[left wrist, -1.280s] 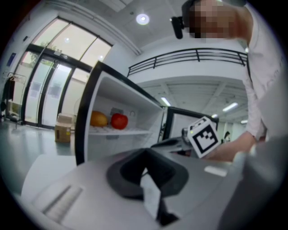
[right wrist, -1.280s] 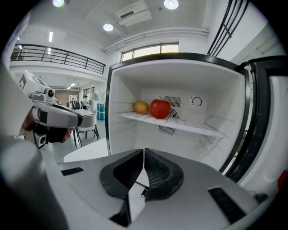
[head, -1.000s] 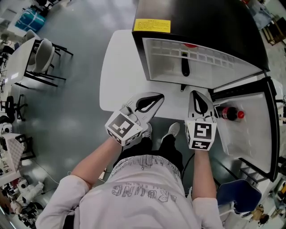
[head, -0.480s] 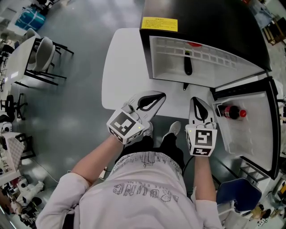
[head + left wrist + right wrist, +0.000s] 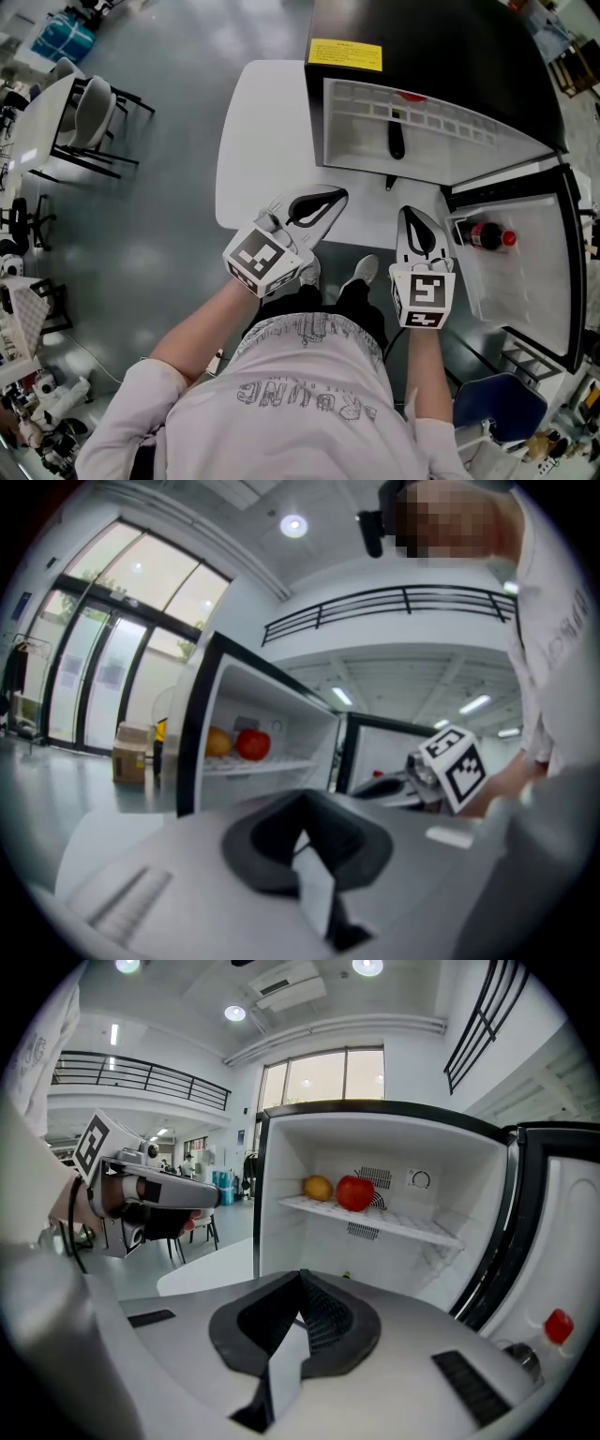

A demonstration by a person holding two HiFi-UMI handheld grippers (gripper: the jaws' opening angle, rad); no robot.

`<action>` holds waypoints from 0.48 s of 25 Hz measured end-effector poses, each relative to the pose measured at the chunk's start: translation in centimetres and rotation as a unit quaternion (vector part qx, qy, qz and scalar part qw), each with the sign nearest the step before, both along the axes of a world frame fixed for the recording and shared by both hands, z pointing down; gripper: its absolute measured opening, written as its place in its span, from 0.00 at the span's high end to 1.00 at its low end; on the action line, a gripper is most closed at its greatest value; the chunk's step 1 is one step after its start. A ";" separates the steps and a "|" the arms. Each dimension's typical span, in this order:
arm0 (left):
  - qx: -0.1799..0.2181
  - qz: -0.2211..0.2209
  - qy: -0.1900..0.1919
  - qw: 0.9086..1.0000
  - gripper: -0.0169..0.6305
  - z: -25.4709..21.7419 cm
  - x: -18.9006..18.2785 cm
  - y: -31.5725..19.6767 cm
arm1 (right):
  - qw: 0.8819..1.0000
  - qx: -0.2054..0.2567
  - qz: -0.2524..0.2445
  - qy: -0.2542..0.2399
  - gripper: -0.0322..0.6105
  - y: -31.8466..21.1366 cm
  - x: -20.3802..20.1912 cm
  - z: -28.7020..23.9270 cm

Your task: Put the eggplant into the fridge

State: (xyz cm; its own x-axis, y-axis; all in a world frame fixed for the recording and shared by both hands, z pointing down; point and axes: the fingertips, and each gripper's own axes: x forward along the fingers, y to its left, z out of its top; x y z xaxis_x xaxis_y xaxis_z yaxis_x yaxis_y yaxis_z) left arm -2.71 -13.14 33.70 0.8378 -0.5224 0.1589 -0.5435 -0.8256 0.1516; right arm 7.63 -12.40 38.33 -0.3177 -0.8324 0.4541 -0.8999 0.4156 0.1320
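The eggplant (image 5: 396,141), dark and long, lies inside the open fridge (image 5: 441,141) on its white floor, under the wire shelf. Both grippers hang in front of the fridge opening, apart from the eggplant. My left gripper (image 5: 339,195) is over the edge of the white table, shut, with nothing in it. My right gripper (image 5: 411,212) points at the fridge's front edge, also shut and empty. In the right gripper view the shut jaws (image 5: 300,1283) face the fridge interior; the eggplant is hidden behind them. The left gripper (image 5: 305,808) looks past the fridge's side.
A red fruit (image 5: 354,1192) and a yellow fruit (image 5: 318,1188) sit on the fridge shelf. The fridge door (image 5: 534,281) stands open at right, with a red-capped bottle (image 5: 483,235) in its rack. A white table (image 5: 262,141) stands left of the fridge. Chairs (image 5: 89,117) are farther left.
The right gripper has drawn back a little from the fridge opening. The left gripper has stayed in place. Both have stayed shut.
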 end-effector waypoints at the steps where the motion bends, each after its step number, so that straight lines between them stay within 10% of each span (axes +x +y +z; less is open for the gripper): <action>1: 0.000 -0.001 0.000 1.000 0.96 0.0 -0.2 -0.1 | 1.000 0.000 0.000 0.000 0.94 0.0 -0.1 -0.1; 12: -0.001 0.001 0.002 1.000 0.96 0.0 -0.4 -0.4 | 1.000 0.003 -0.008 -0.002 0.95 -0.4 -1.0 -0.3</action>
